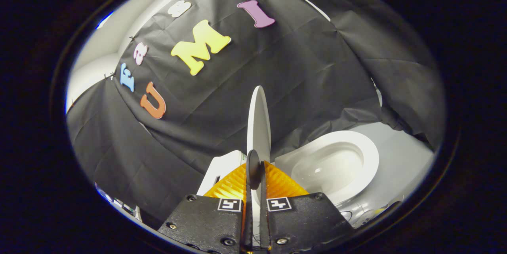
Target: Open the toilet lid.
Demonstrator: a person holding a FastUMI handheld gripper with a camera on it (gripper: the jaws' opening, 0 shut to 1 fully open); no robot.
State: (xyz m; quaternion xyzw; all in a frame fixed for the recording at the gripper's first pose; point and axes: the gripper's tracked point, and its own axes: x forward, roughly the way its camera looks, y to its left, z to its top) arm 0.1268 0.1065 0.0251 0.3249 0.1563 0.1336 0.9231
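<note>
Black cloth wall behind. Toilet bowl (336, 163) open, off to one side of the fingers. Lid (258, 121) stands edge-on, upright, long axis running straight ahead from the gripper (256, 174), whose jaws are clenched on its near edge.

No readable text on the things in view

Two small square black-and-white coded markers (254, 204) are sitting on the gripper (256, 167) body, one on each side of the jaws; they are showing block patterns, not words or numbers. The toilet lid (259, 121) is carrying no brand or label that can be made out.
</note>
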